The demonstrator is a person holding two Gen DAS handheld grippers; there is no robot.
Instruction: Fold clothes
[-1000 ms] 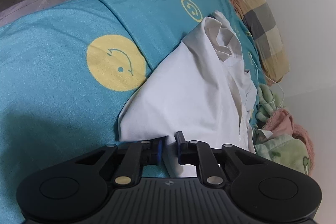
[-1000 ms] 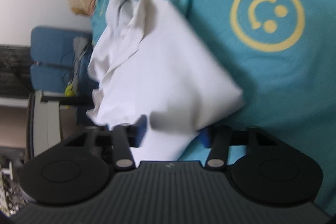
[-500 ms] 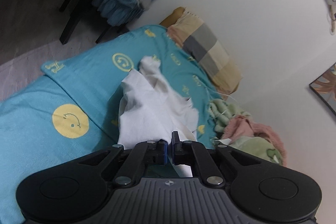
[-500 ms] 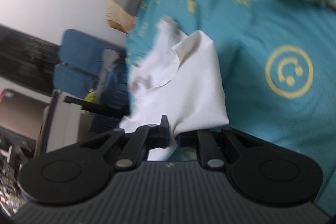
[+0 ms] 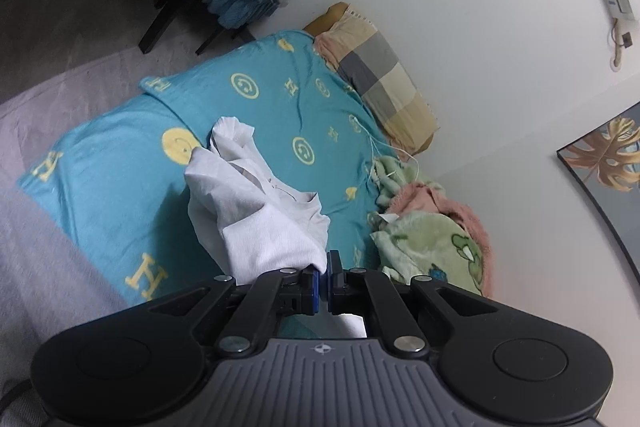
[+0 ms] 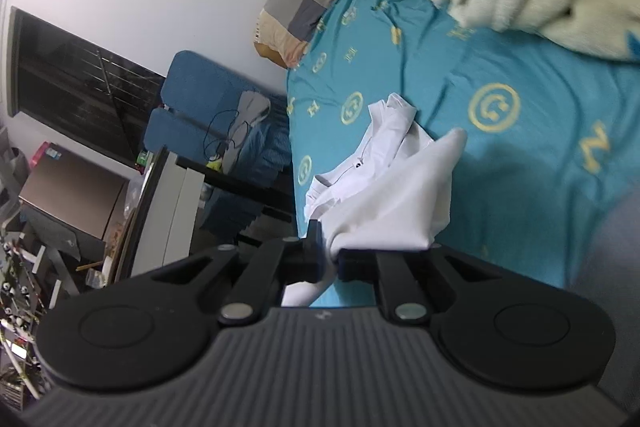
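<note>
1. The left gripper (image 5: pixel 323 277) is clenched on an edge of the white T-shirt (image 5: pixel 260 211), at the lower centre of its view.
2. The right gripper (image 6: pixel 328 259) is clamped on another bunch of the same shirt (image 6: pixel 384 203).
3. The garment hangs between both, its far end resting on the teal bedsheet (image 5: pixel 120 195).
4. A checked pillow (image 5: pixel 380 83) lies at the upper right, with a green plush blanket (image 5: pixel 432 243) below it.

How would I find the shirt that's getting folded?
Look at the bed with the teal sheet dotted with yellow smiley faces. Near its middle hangs a white shirt, pinched by both tools. It is the only plain white cloth; the fluffy green blanket lies beside it.
</note>
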